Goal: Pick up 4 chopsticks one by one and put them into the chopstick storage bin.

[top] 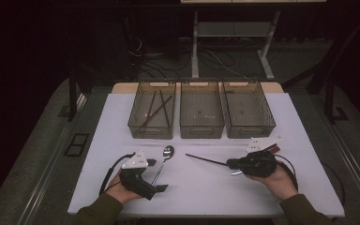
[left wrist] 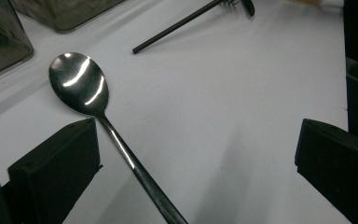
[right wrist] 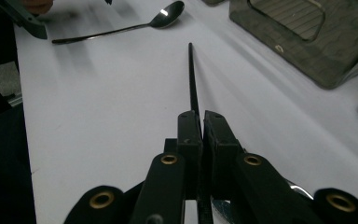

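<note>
A steel spoon (top: 165,158) lies on the white table top, bowl toward the bins. My left gripper (top: 157,175) stands open around its handle. In the left gripper view the spoon (left wrist: 80,85) runs close beside the left-hand jaw of the left gripper (left wrist: 196,158), and the pads do not press on it. My right gripper (top: 230,163) is shut on one end of a thin black chopstick (top: 206,160), which points left across the table. The right gripper view shows the right gripper (right wrist: 202,122) with both jaws tight on the chopstick (right wrist: 192,74), and the spoon (right wrist: 168,14) beyond.
Three see-through grey bins stand in a row at the back: the left bin (top: 152,130) holds several dark chopsticks, beside it the middle bin (top: 201,129) and right bin (top: 249,127). A shiny piece of cutlery (top: 236,172) lies under the right gripper.
</note>
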Motion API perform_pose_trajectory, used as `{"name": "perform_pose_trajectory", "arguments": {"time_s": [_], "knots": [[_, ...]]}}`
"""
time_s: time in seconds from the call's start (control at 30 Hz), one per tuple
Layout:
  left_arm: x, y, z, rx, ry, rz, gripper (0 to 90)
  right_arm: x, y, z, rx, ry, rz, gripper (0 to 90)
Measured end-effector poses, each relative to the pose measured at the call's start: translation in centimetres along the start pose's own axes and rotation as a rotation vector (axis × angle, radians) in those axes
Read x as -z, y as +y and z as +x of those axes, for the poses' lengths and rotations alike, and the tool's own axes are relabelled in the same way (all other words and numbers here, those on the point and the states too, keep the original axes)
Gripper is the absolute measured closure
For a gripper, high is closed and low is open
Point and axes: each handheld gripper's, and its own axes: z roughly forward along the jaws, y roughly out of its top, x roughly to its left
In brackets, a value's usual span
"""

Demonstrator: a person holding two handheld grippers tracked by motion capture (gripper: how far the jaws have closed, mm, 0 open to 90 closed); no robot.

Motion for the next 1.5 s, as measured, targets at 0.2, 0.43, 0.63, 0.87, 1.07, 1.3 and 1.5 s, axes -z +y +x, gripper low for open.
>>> {"name": "perform_pose_trajectory", "arguments": {"time_s": [0.2, 0.43, 0.63, 0.87, 1.07, 1.3, 1.5], "knots": [[0.0, 0.0, 0.0, 0.002, 0.000, 0.000, 0.0, 0.8, 0.5, -0.1, -0.006, 0.001, -0.046, 85.8], [0.0, 0.0, 0.0, 0.002, -0.001, 0.003, 0.0, 1.5, 1.0, -0.3, -0.006, 0.000, -0.091, 85.8], [-0.1, 0.0, 0.0, 0.012, -0.002, -0.003, 0.0, 1.7, 1.6, -0.3, -0.004, -0.002, -0.115, 85.8], [-0.1, -0.1, 0.0, 0.015, -0.003, -0.003, 0.0, 1.7, 2.5, -0.5, -0.011, -0.014, -0.145, 85.8], [-0.1, -0.1, 0.1, 0.011, -0.003, 0.004, 0.0, 1.7, 3.4, -0.9, -0.017, -0.019, -0.173, 85.7], [-0.1, -0.1, 0.1, 0.013, -0.001, -0.001, 0.0, 1.7, 4.4, -1.3, -0.023, -0.030, -0.208, 85.7], [-0.1, -0.1, 0.1, 0.012, 0.001, 0.000, 0.0, 1.2, 5.5, -1.4, -0.018, -0.046, -0.225, 85.7]]}}
